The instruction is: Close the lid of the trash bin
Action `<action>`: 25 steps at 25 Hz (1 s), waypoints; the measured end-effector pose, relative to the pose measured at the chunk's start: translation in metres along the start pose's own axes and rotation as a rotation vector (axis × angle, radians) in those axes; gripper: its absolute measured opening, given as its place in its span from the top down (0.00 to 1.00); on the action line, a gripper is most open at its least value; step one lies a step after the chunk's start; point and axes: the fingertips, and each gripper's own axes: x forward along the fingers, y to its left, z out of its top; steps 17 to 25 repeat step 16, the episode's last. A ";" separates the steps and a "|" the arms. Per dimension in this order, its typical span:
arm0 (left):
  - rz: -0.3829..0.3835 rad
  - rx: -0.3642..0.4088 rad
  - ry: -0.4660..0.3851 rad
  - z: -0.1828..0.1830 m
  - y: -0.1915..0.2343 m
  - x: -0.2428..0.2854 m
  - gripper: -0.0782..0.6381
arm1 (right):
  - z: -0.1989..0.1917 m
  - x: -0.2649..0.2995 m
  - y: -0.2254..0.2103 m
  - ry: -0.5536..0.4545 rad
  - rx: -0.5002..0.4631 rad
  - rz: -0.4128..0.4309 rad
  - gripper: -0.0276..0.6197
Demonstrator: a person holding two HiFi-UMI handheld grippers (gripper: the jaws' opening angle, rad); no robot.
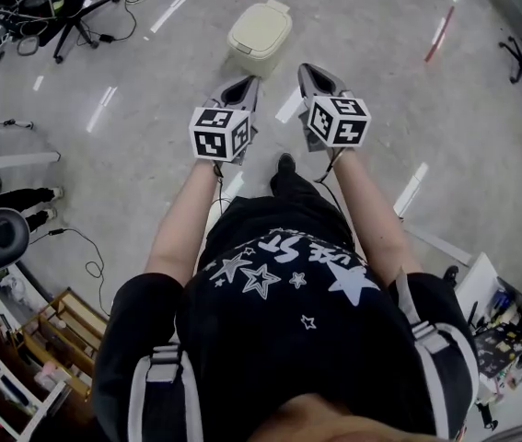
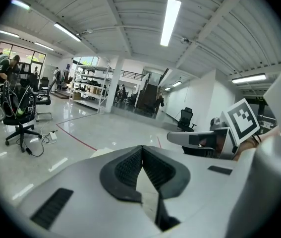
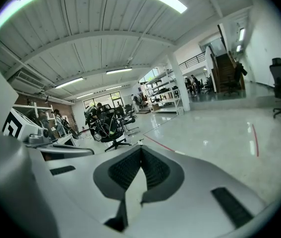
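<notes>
**Seemingly Finished Already**

Judged the lid (image 1: 262,22) flat on the trash bin (image 1: 253,52), so apparently closed; saw nothing left beyond perhaps a confirming press. Counted, left to right: one left gripper (image 1: 245,85), clenched on nothing; one trash bin, out on the floor (image 1: 150,109) ahead, well apart from both tools; one right gripper (image 1: 314,72), likewise pinched together, empty.

Bright, even light falls from long white ceiling strip lamps (image 2: 172,21), leaving glare streaks on the glossy pale grey floor (image 1: 150,72). The cream plastic trash bin (image 1: 259,30) casts only a faint shadow. Both gripper views bulge strongly and have black corners.
</notes>
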 end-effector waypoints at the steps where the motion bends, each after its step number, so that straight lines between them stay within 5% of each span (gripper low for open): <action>1: -0.004 -0.002 -0.003 -0.001 0.000 -0.007 0.87 | 0.000 -0.004 0.007 -0.006 -0.005 -0.003 0.95; 16: -0.038 -0.002 -0.075 -0.007 -0.013 -0.089 0.87 | -0.015 -0.059 0.081 -0.040 -0.012 0.038 0.95; 25: -0.038 -0.002 -0.075 -0.007 -0.013 -0.089 0.87 | -0.015 -0.059 0.081 -0.040 -0.012 0.038 0.95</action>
